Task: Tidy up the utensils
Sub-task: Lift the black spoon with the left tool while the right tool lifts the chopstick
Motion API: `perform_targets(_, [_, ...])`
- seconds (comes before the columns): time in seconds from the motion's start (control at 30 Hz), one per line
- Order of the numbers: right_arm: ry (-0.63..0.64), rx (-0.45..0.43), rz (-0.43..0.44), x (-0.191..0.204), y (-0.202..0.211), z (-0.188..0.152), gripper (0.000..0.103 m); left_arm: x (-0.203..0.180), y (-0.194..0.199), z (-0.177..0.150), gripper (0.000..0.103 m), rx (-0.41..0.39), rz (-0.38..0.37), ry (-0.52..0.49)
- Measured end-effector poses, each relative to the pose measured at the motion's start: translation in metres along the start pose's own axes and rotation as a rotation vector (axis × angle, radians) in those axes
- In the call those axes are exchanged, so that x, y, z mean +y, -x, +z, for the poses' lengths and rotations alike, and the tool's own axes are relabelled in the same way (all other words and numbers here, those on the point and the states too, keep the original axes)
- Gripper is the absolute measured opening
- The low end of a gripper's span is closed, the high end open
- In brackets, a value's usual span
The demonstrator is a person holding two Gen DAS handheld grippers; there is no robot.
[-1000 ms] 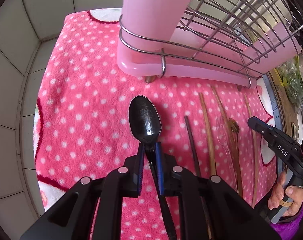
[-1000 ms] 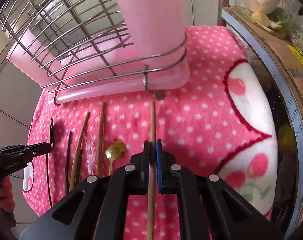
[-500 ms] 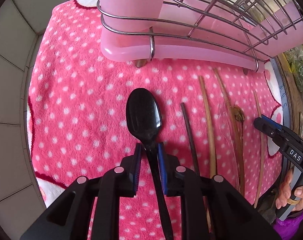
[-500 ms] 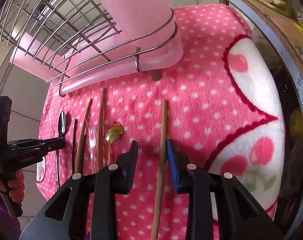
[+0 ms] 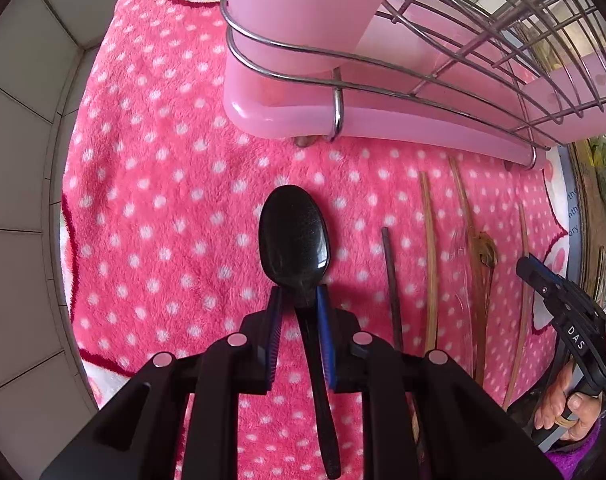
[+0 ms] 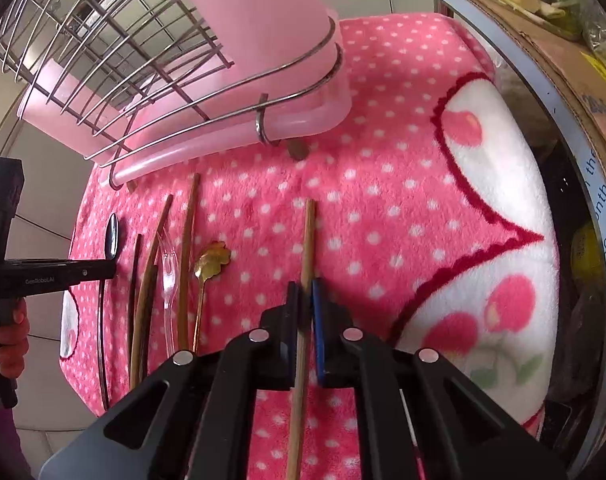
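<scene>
A black spoon (image 5: 293, 236) lies bowl-up on the pink dotted cloth (image 5: 163, 200), in front of the pink drainer. My left gripper (image 5: 299, 296) points down over its neck. The pads stand slightly apart, with a sliver of cloth showing on the left side, so it is open around the handle. In the right wrist view the same spoon (image 6: 112, 236) sits at the far left by the left gripper (image 6: 103, 270). My right gripper (image 6: 303, 286) is closing tight on a wooden chopstick (image 6: 309, 232), whose tip points toward the drainer.
A pink drainer tray (image 5: 295, 120) with a wire rack (image 5: 483, 60) fills the back. Between the grippers lie a dark chopstick (image 6: 135, 280), wooden chopsticks (image 6: 187, 240), a clear fork (image 6: 168, 280) and a gold spoon (image 6: 213, 260). A cardboard box (image 6: 563, 60) is at the right, and tiles (image 5: 23, 160) at the left.
The right gripper opened around the chopstick half a second ago and has shut on it again. The left gripper's pads have spread a little around the spoon's neck, and the hand has shifted slightly.
</scene>
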State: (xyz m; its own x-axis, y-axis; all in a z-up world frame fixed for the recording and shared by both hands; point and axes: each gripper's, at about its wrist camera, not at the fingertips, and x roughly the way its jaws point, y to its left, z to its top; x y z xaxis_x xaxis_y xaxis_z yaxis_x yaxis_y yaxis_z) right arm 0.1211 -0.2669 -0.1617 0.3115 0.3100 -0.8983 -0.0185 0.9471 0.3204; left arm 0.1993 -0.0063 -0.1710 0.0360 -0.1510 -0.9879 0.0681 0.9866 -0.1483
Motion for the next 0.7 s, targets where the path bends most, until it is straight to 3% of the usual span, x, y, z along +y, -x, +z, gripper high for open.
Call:
perform_targets(0.23, [-0.075,-0.067,0.066,-0.013,0.026,-0.019,0.006,-0.007,-0.001,0.002,0.016,-0.013,0.012,-0.007])
perform_targets(0.37, [-0.072,-0.117,0.077,-0.012,0.041,-0.025,0.006,-0.01,0.005,-0.018,0.012,-0.068,0.018,-0.042])
perform_targets(0.57, [-0.082,-0.242,0.11,-0.016,0.078,-0.029,0.006,0.0,0.034,-0.053,0.011,-0.212,-0.09,-0.028])
perform_targets(0.7, [-0.092,-0.318,0.12,-0.015,0.099,-0.029,0.006,0.009,0.067,-0.076,0.011,-0.391,-0.123,-0.024])
